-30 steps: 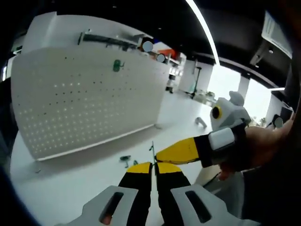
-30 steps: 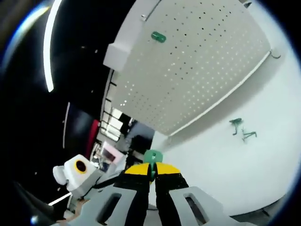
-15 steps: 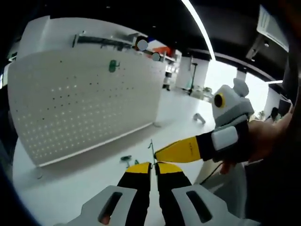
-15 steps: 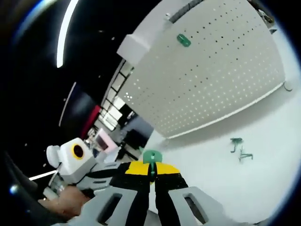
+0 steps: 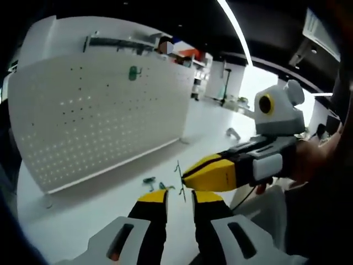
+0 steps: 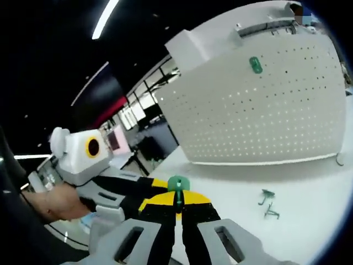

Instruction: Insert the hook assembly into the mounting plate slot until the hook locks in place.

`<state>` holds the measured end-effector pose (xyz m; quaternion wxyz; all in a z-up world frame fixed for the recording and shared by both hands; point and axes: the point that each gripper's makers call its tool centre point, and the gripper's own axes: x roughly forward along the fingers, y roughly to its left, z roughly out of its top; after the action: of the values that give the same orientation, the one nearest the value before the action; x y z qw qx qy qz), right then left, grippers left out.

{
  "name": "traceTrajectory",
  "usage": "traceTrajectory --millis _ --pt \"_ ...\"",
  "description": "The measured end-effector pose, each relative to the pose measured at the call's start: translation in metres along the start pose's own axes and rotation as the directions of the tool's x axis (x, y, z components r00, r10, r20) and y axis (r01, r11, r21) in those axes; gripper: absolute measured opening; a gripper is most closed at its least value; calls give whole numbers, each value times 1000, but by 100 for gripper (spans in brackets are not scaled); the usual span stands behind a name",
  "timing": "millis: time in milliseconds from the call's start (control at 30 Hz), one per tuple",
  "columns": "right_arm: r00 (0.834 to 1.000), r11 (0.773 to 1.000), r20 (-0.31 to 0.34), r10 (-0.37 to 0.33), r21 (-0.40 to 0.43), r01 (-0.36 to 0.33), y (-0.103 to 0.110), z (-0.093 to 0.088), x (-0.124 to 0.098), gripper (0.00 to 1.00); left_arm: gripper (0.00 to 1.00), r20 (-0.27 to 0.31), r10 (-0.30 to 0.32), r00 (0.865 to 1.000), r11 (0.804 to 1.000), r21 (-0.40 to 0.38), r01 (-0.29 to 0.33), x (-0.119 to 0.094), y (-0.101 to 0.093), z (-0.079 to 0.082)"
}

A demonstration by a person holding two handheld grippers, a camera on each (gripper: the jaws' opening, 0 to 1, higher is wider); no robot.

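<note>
White pegboard [image 6: 259, 110] ahead; right gripper [image 6: 177, 200] clamps green hook [image 6: 177, 184], left gripper [image 5: 180, 194] jaws apart. Align w/ slot, push straight.

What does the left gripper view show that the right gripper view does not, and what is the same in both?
Left gripper view: the left tool with its jaws apart, and a thin wire hook at the tip of the right tool. Right gripper view: the right tool shut on a green piece. Both: the white pegboard with a green part mounted on it, and loose hooks on the table.
</note>
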<state>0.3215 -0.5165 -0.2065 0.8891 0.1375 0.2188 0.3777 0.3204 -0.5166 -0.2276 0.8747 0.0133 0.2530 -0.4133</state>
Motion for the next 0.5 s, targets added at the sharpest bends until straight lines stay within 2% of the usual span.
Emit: traceTrajectory --millis 200,267,400,500 --pt "1000 997 -7 -11 -74 10 -1 1 0 0 29 -15 -19 1000 1000 15 19 2 -6 -5" --pt "1000 997 -6 -9 -72 9 -1 1 -1 0 32 -25 -18 1000 999 28 19 3 -9 -7" --pt "1000 997 -4 -11 -70 11 -1 2 -1 0 44 -40 -38 998 999 23 39 5 -15 -11" --pt "1000 997 -12 -7 -82 6 -1 1 -1 0 40 -42 -31 999 998 50 33 5 -16 -12"
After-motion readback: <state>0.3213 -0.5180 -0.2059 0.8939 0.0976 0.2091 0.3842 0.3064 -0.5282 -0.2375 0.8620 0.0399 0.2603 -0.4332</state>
